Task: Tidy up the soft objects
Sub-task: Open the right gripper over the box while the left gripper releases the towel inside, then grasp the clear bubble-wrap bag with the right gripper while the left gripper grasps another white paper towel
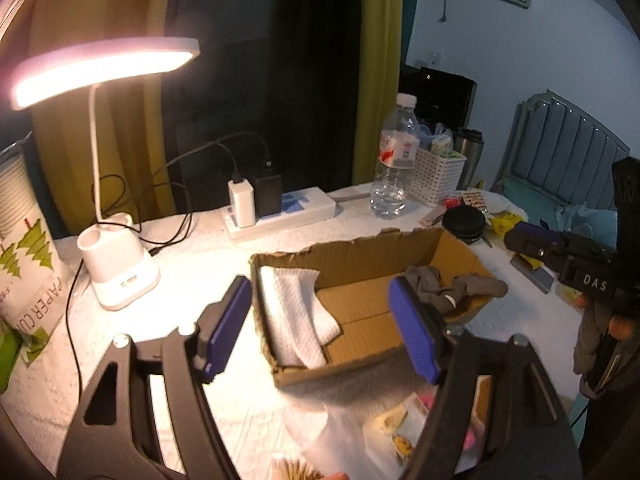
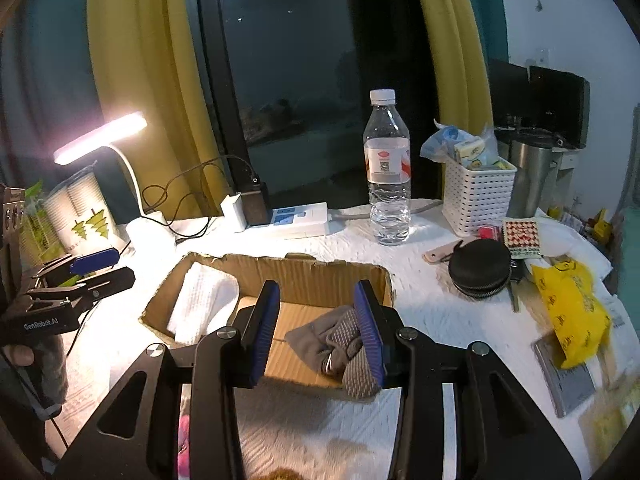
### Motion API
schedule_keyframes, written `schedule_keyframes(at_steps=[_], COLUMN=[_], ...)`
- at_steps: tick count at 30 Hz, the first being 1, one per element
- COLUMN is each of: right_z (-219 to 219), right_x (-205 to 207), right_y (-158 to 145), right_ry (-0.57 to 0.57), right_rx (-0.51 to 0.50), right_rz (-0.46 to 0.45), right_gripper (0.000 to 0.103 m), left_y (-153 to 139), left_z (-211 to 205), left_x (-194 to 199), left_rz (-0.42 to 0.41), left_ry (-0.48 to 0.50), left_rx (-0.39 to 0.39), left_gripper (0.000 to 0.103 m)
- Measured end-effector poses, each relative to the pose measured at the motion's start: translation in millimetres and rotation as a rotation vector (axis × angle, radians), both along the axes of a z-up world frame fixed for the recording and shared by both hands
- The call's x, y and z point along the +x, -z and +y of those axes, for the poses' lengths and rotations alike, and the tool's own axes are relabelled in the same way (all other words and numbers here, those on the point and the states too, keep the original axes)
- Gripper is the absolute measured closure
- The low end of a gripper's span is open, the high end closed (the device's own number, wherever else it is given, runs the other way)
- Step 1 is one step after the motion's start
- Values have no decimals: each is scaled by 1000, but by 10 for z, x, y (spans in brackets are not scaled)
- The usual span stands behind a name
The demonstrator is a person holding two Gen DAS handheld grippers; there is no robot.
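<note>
An open cardboard box (image 1: 360, 256) (image 2: 304, 270) sits on the white table cover. A folded white cloth (image 1: 298, 316) (image 2: 204, 300) lies in its left end. A crumpled grey sock (image 1: 452, 288) (image 2: 340, 344) lies at its right end, partly draped over the rim. My left gripper (image 1: 320, 328) is open and empty, above the box's near left side. My right gripper (image 2: 316, 328) is open above the box, its right pad (image 2: 370, 332) close beside the grey sock; I cannot tell if they touch. The right gripper also shows in the left wrist view (image 1: 532, 240).
A lit desk lamp (image 1: 120, 276), a power strip (image 1: 280, 212) with chargers, a water bottle (image 2: 387, 172), a white basket (image 2: 478, 196), a steel mug (image 2: 530, 176), a black round pouch (image 2: 480, 266), a yellow bag (image 2: 572, 312) and a paper-cup pack (image 1: 24, 248) surround the box.
</note>
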State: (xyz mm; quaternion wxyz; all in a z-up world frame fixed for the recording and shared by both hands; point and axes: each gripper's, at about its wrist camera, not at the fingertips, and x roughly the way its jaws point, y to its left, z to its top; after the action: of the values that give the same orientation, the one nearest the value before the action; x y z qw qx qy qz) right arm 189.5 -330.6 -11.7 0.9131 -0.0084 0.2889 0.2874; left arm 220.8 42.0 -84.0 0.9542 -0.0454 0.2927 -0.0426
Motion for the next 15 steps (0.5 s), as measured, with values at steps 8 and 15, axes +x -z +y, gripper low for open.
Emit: schedule_keyframes(at_steps=[8,15], right_z=[-96,-207], right_x=[-305,-527], right_y=[-54,34], right_ry=[8,25], right_rx=[3,-10], right_rz=[-10,5], right_gripper=[61,60], left_y=[13,238], left_z=[-20,-87], left_x=[-328,-528], left_rz=[6,63], left_ry=[7,10], left_rx=[-1,-12], left_gripper=[30,30])
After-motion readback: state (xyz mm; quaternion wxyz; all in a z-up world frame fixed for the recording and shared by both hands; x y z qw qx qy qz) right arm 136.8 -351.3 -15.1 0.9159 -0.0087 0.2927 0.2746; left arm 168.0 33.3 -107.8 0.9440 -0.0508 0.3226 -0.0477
